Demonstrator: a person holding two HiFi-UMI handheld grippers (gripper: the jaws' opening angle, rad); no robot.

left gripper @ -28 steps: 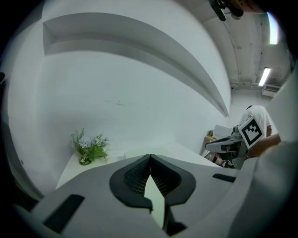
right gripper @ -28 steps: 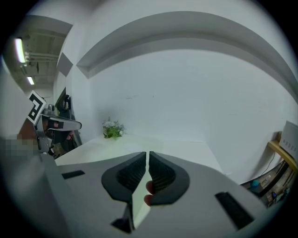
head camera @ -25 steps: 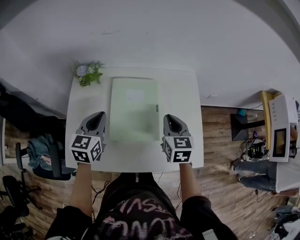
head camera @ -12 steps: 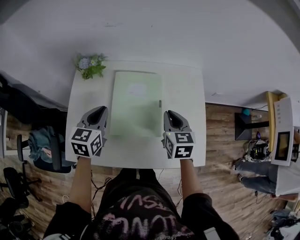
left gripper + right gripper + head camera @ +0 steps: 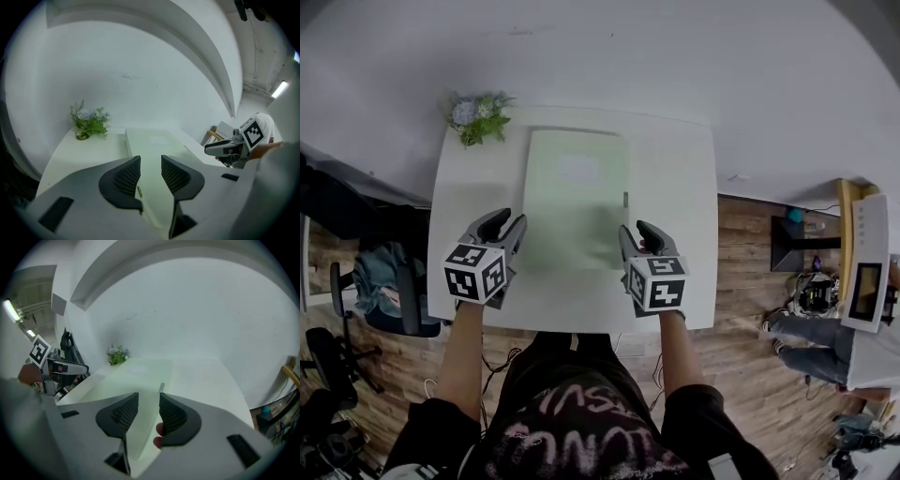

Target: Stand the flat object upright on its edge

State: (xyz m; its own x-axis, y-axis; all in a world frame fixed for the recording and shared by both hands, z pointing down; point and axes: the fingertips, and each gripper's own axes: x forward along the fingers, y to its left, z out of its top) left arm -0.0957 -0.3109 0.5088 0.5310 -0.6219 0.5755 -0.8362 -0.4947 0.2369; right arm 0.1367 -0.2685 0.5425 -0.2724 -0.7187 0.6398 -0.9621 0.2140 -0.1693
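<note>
White desk (image 5: 675, 187), seen from above. The flat object (image 5: 575, 202), a pale green board or folder, lies flat on the middle of the desk, long sides running away from the person. It has a whitish label (image 5: 578, 169) toward its far end and a small tab (image 5: 625, 199) on its right edge. Not yet stood on edge. Left gripper (image 5: 150, 159) sits at the flat object's left long edge, close to its near-left corner, tips pointing forward and down. Jaws partly apart, having just been opening. Through the gap its own view shows the green surface, with the left edge running under the left jaw. The pads press on nothing and nothing is held. Right gripper (image 5: 148, 395) mirrors it at the flat object's right long edge, close to the near-right corner and nearer the person than the tab. Its jaws are likewise partly apart and have just been opening; the right edge shows through the gap, with no grip on it. Whether either gripper's tips touch the flat object cannot be told. The flat object's near end lies between the two grippers. A small bunch of flowers (image 5: 476, 117) stands beyond the flat object's far-left corner, apart from it.
</note>
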